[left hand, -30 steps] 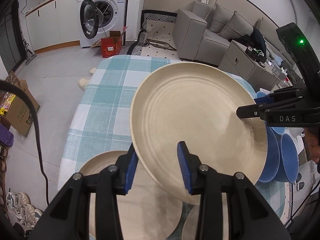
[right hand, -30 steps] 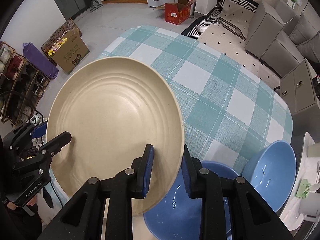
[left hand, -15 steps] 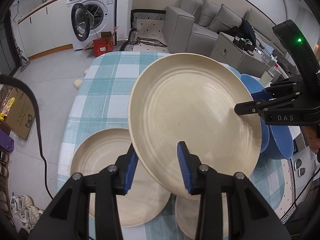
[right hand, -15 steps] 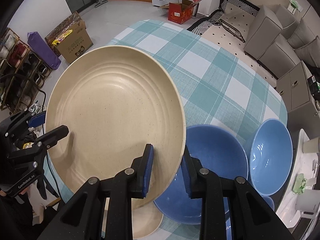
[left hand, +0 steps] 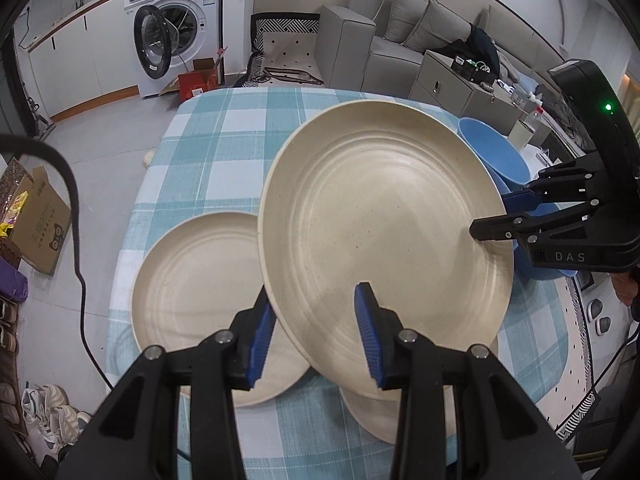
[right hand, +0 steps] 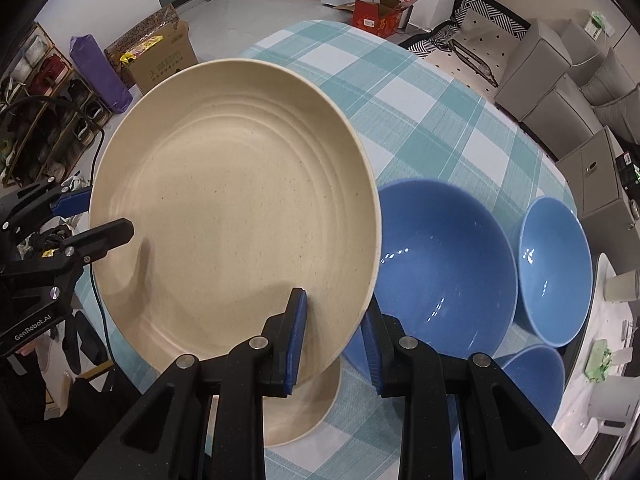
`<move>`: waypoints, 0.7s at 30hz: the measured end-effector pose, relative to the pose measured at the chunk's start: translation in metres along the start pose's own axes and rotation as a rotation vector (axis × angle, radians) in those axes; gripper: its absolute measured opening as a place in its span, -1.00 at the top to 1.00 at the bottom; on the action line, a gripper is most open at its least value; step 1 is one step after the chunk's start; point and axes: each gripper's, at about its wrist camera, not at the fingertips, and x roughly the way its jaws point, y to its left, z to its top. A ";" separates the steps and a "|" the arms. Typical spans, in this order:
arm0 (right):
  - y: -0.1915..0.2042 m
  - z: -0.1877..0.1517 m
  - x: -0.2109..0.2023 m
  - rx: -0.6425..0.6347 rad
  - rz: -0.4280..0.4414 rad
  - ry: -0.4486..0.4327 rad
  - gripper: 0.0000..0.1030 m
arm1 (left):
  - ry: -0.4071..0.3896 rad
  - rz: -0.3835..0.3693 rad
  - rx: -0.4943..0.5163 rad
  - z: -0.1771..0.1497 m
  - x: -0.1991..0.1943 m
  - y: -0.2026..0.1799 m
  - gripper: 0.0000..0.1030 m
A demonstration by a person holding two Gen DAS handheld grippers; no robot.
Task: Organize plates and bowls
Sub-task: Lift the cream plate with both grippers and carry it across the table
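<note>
Both grippers hold one large beige plate above the table, one on each side of its rim. My left gripper is shut on its near edge. My right gripper is shut on the opposite edge; the plate also shows in the right wrist view. A second beige plate lies on the checked cloth at the left, and a third lies partly hidden beneath the held one. Blue bowls stand on the right side of the table.
The table has a teal and white checked cloth. A third blue bowl sits near my right gripper. White cups and a kettle stand at the far right. Cardboard boxes, shoes and a cable lie on the floor around.
Both grippers have risen with the plate, so more of the table shows: the left beige plate and the blue bowls have come fully into view below.
</note>
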 end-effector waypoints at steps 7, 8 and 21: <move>0.011 -0.028 0.007 -0.005 -0.003 0.007 0.48 | -0.002 0.004 0.023 -0.022 -0.006 -0.012 0.27; 0.012 -0.031 0.007 -0.006 -0.003 0.008 0.48 | -0.002 0.005 0.025 -0.024 -0.006 -0.012 0.26; 0.025 -0.073 0.026 0.000 -0.008 0.035 0.48 | 0.032 -0.008 0.054 -0.056 -0.001 -0.023 0.26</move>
